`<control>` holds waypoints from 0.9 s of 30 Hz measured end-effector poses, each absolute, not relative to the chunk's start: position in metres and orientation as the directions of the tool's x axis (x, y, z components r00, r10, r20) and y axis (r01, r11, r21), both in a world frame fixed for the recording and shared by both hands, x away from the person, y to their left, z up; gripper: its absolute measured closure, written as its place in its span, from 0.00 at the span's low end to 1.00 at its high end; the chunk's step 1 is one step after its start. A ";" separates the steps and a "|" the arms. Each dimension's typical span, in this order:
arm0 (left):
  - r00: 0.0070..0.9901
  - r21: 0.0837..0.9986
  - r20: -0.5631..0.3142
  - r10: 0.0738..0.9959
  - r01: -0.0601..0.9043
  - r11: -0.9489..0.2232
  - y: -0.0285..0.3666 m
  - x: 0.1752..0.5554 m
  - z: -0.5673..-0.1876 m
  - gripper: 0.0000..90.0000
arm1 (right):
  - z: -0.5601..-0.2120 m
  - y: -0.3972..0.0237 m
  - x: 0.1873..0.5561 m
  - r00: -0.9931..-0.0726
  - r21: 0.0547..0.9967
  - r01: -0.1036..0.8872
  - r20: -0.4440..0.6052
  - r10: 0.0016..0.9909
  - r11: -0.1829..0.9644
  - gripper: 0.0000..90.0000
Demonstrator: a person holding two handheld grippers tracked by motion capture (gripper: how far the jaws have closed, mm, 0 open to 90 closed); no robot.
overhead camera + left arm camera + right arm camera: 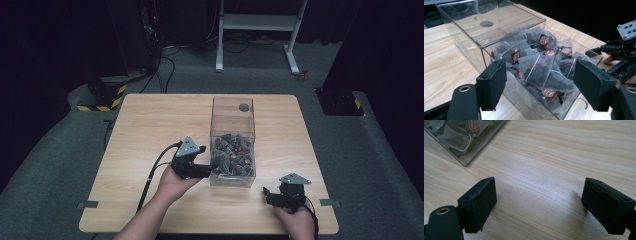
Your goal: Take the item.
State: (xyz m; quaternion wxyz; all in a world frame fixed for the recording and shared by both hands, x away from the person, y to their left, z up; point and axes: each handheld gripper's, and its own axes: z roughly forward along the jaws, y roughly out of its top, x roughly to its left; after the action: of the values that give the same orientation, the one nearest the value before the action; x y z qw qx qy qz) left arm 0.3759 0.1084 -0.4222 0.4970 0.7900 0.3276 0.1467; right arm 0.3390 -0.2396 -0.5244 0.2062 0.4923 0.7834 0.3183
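Observation:
A clear plastic box (pixel 232 120) stands in the middle of the wooden table (pixel 150 120), holding several mesh tea bags (pixel 231 150) with dark red labels. My left gripper (pixel 212 167) is open at the box's near left corner, its jaws wide apart. Seen from the left gripper view, the box (pixel 474 37) and its tea bags (pixel 541 67) lie just beyond the left gripper (pixel 541 82). My right gripper (pixel 267 192) rests open near the table's front right, away from the box. In the right gripper view its jaws (pixel 539 205) hover over bare wood, with the box corner (pixel 464 145) at upper left.
A white metal frame (pixel 257 30) stands on the grey floor beyond the table. Black stands with yellow-striped bases (pixel 102 95) sit at the back left and right. In the left gripper view the right gripper (pixel 621 55) shows at the far right.

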 end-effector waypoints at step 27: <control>0.719 0.863 -0.132 0.682 0.422 -0.277 0.094 0.406 -0.437 0.64 | -0.524 -0.239 0.339 -0.438 0.701 0.638 -0.011 0.899 0.319 0.14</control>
State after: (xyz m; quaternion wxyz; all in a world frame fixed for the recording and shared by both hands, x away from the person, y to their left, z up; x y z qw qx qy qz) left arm 0.4057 0.0945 -0.4365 0.4886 0.7880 0.3502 0.1332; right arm 0.3389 -0.2395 -0.5244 0.2050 0.4888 0.7859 0.3184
